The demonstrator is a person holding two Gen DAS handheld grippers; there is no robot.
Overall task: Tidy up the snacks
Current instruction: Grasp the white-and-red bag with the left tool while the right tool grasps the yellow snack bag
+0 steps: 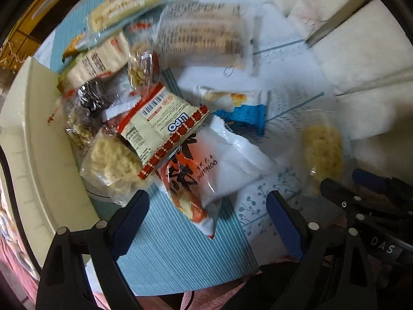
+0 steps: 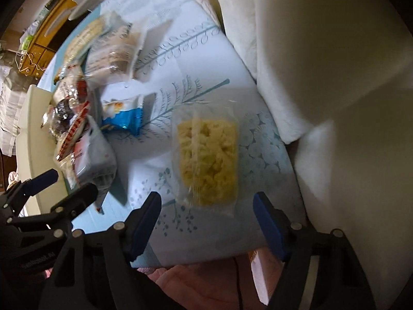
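Pale blue patterned cloth (image 2: 196,59) covers the worktop, with a striped teal mat (image 1: 175,253) lying over its near part and a cream cushioned seat (image 2: 335,82) rising along the right side. A cream tray (image 1: 38,139) stands at the left edge, and the heap of snacks (image 1: 134,108) spreads from it across the cloth. In that heap a long clear pack of biscuits (image 1: 204,36) lies far back, a red and cream Lipo packet (image 1: 160,126) rests on top in the middle, and a white and orange packet (image 1: 206,170) slopes down towards the near side. A blue and white wrapper (image 2: 124,116) lies just right of the heap, apart from it. Well to the right, alone on the cloth, sits a clear bag of yellow noodles (image 2: 207,160). The left gripper (image 1: 206,222) hangs above the near end of the white and orange packet, jaws wide apart and touching nothing. The right gripper (image 2: 206,222) hangs over the near edge of the noodle bag, its jaws also apart, nothing clamped between them.
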